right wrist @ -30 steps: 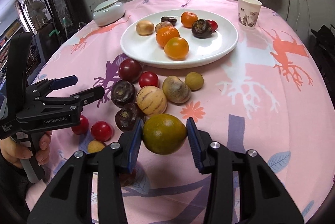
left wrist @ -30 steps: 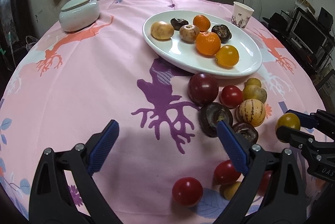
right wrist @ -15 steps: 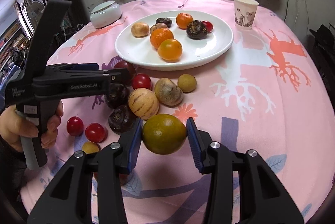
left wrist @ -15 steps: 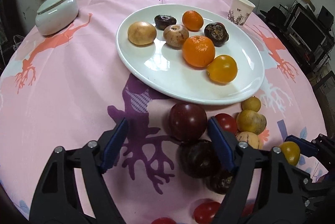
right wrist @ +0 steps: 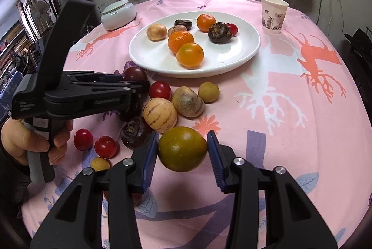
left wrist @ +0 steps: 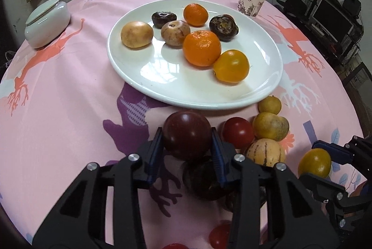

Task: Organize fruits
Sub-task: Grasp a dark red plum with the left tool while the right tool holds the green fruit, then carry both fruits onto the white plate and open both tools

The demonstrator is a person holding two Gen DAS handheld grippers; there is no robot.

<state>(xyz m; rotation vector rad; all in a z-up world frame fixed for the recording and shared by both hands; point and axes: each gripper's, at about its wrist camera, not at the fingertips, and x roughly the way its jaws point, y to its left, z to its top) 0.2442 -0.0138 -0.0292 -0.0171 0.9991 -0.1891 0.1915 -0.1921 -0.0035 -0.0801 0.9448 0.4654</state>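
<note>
Closing left hand-held gripper [left wrist: 187, 144] on dark plum [left wrist: 186, 135] | right hand-held gripper [right wrist: 182, 152] grasping green-yellow fruit [right wrist: 182, 148]

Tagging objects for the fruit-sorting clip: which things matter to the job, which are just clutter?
Job: white plate, dark red fruit between the closing left gripper, green-orange fruit in right gripper, loose fruits.
Clutter: paper cup, lidded white jar.

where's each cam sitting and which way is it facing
Left wrist: on the left gripper, looking down along its fingers at the plate; its jaws are closing on a dark red fruit; the right gripper shows at the right edge.
Right wrist: on the right gripper, facing the same table; jaws shut on a green-orange fruit; the left hand shows.
Shared: plate, paper cup, white jar.
</note>
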